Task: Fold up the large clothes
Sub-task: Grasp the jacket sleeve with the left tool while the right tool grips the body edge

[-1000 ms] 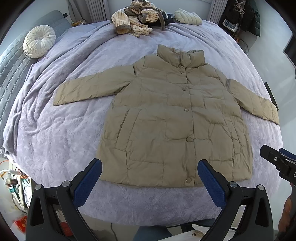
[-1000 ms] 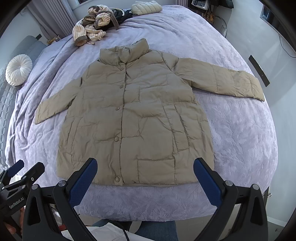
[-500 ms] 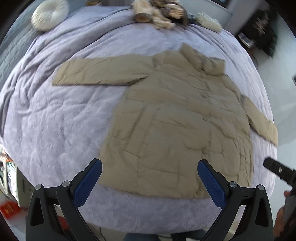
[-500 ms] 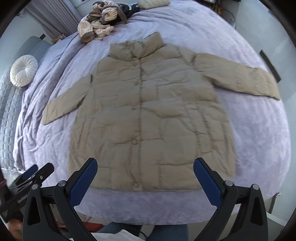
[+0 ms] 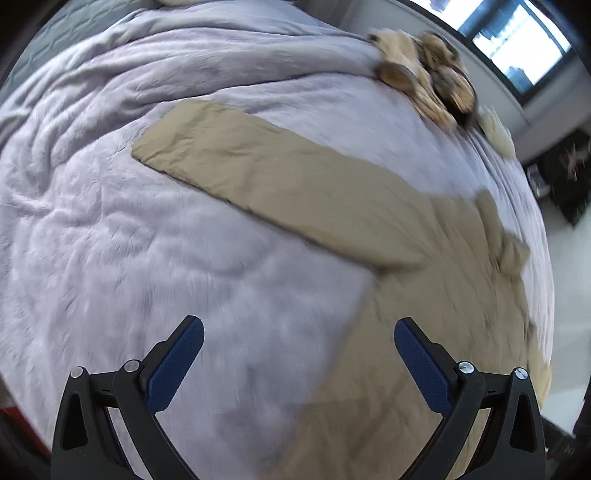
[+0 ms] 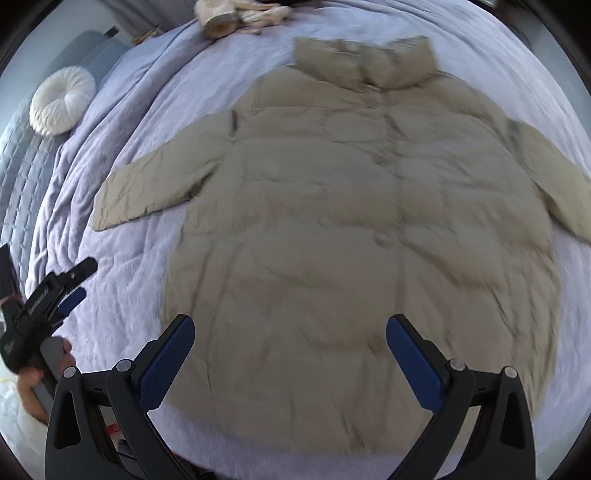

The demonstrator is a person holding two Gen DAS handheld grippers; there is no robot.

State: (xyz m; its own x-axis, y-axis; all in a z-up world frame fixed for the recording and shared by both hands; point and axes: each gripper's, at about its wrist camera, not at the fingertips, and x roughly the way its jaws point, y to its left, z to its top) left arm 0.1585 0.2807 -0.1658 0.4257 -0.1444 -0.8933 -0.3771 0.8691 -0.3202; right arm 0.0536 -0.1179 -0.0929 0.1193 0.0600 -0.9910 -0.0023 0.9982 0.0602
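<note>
A tan puffer coat [image 6: 354, 221] lies flat, front up and buttoned, on the lilac bedspread [image 6: 140, 280], sleeves spread out. In the left wrist view its left sleeve [image 5: 280, 177] runs across the cover towards the body [image 5: 436, 332]. My left gripper [image 5: 299, 365] is open and empty, above the cover beside the coat's left side; it also shows in the right wrist view [image 6: 55, 295]. My right gripper [image 6: 290, 358] is open and empty above the coat's lower half.
A heap of striped cream clothes [image 5: 424, 85] lies at the head of the bed, also in the right wrist view [image 6: 236, 14]. A round white cushion [image 6: 61, 99] sits on the grey headboard side. A window [image 5: 517, 40] is beyond the bed.
Both grippers have moved in over the bed. The left one has swung left towards the left sleeve; the right one has come closer over the coat's body. Both stay open.
</note>
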